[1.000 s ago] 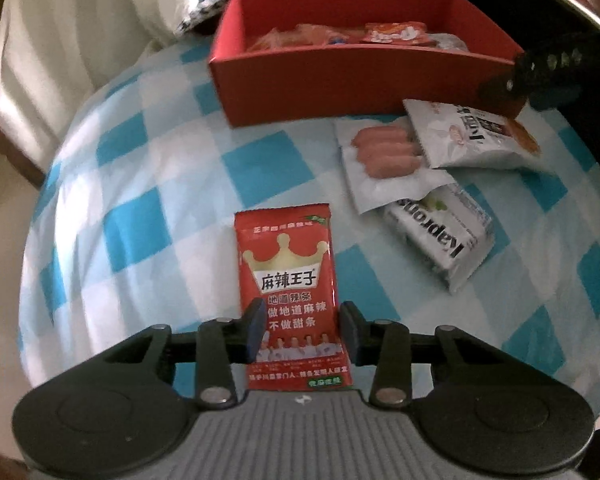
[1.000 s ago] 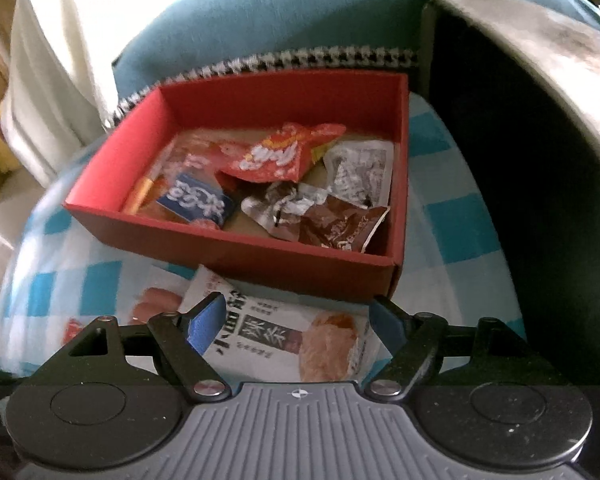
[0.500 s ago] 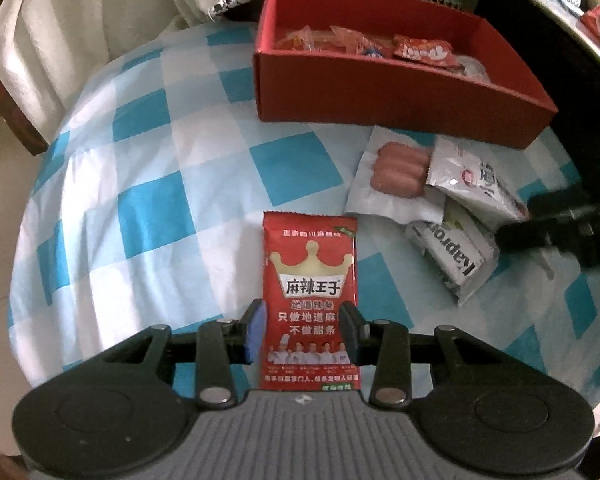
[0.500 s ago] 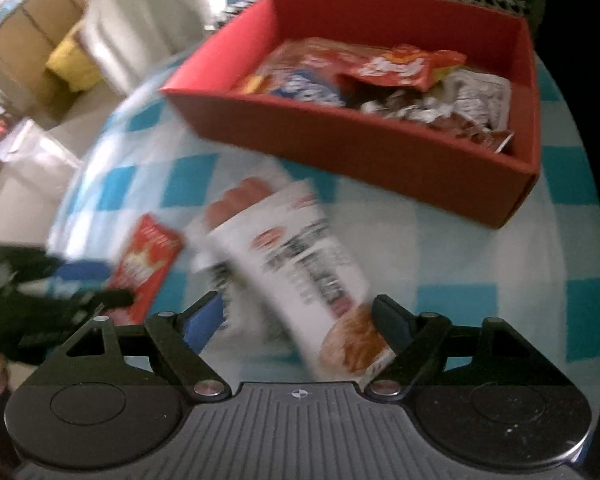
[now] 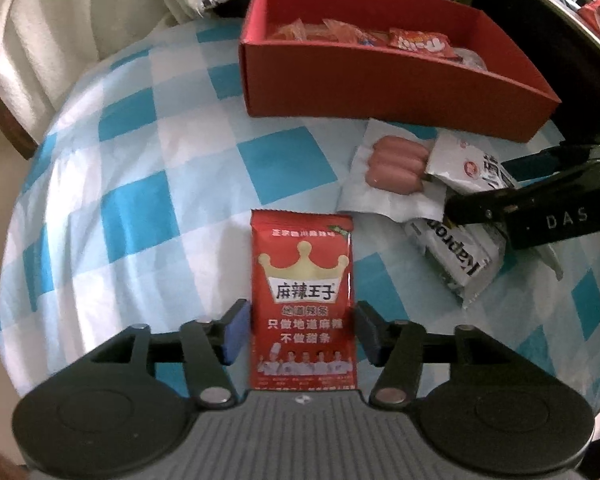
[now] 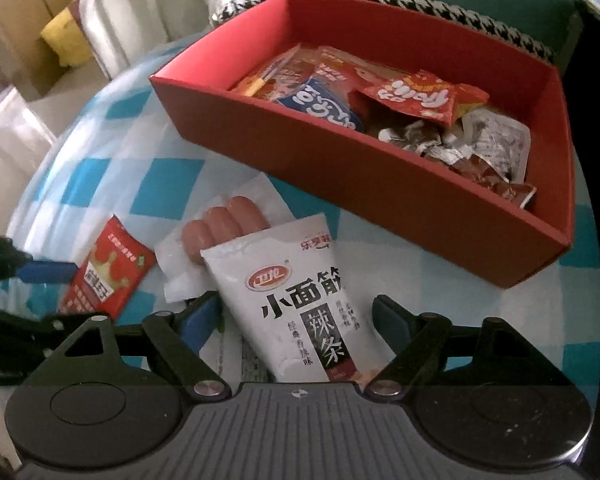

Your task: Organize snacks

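Observation:
A red spicy-strip packet [image 5: 303,304] lies flat on the blue-checked cloth between the fingers of my left gripper [image 5: 302,330], which is open with small gaps either side. It also shows in the right wrist view [image 6: 106,276]. My right gripper [image 6: 296,320] is open around a white spicy-strip pouch [image 6: 296,300], which lies over a sausage pack [image 6: 220,224] and a grey packet. In the left wrist view the right gripper [image 5: 540,204] hovers over that pouch [image 5: 466,164], the sausage pack [image 5: 396,168] and the grey packet [image 5: 460,256]. A red box [image 6: 380,176] holds several snacks.
The red box [image 5: 380,84] stands at the back of the round table [image 5: 140,168]. White fabric [image 5: 80,20] hangs at the back left. A dark object [image 5: 560,40] stands to the right of the box. The floor shows beyond the table's left edge.
My left gripper has opened slightly around the red packet. My right gripper swung from the box down to the white pouch, which now lies between its fingers.

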### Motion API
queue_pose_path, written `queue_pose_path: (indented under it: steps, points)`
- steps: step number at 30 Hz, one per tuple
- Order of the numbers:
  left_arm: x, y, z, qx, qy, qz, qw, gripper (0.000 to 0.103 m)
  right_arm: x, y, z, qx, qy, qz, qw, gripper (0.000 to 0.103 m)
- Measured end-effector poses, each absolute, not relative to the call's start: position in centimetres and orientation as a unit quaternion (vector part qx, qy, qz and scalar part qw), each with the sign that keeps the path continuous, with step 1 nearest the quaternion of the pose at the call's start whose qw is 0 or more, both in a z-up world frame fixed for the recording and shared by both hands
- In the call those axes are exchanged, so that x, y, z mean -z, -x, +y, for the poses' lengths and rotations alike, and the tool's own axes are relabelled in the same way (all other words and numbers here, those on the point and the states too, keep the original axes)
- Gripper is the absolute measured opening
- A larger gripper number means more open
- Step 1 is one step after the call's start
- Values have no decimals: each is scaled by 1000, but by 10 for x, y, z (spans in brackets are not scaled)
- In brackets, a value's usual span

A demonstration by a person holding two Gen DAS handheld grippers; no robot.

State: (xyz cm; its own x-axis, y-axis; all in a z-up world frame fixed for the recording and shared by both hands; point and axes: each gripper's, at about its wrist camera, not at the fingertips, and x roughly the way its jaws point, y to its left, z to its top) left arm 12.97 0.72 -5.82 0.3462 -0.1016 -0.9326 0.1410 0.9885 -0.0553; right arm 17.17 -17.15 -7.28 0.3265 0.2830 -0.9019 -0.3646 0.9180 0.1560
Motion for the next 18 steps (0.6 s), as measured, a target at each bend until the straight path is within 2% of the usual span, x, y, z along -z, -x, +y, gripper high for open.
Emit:
queue_pose_path:
  steps: [4,5,6,9,11,12,13,14,15,18]
  points:
    - [59,-128,4,72,-26,563,823,55,79,-169,-176,-197,9,560,805,96]
    - [60,-128,6,68,-23,562,824,55,79,-168,-177,-199,7,561,804,102]
    - [60,-129,6,68,-20,562,824,55,80,-167,-177,-204,0,565,800,103]
    - [62,-127,3,79,-28,560,824,67,82,-162,-173,-197,9,558,806,103]
    - [64,-125,-3,73,-51,554,828,63,81,-162,-169,-190,17,558,808,102]
    - [63,-123,-5,72,-62,549,831,57,79,-162,-170,-186,19,557,809,96]
    - [62,-122,-5,74,-61,546,832,46,77,-161,-173,-180,12,556,811,91]
    - [60,-121,-4,79,-55,547,832,46,73,-161,-178,-177,-3,555,813,73]
    - [59,-122,-2,82,-49,549,830,45,70,-161,-184,-184,-31,556,810,62]
    - [58,-122,-2,80,-48,549,831,43,69,-155,-188,-166,-35,556,814,61]
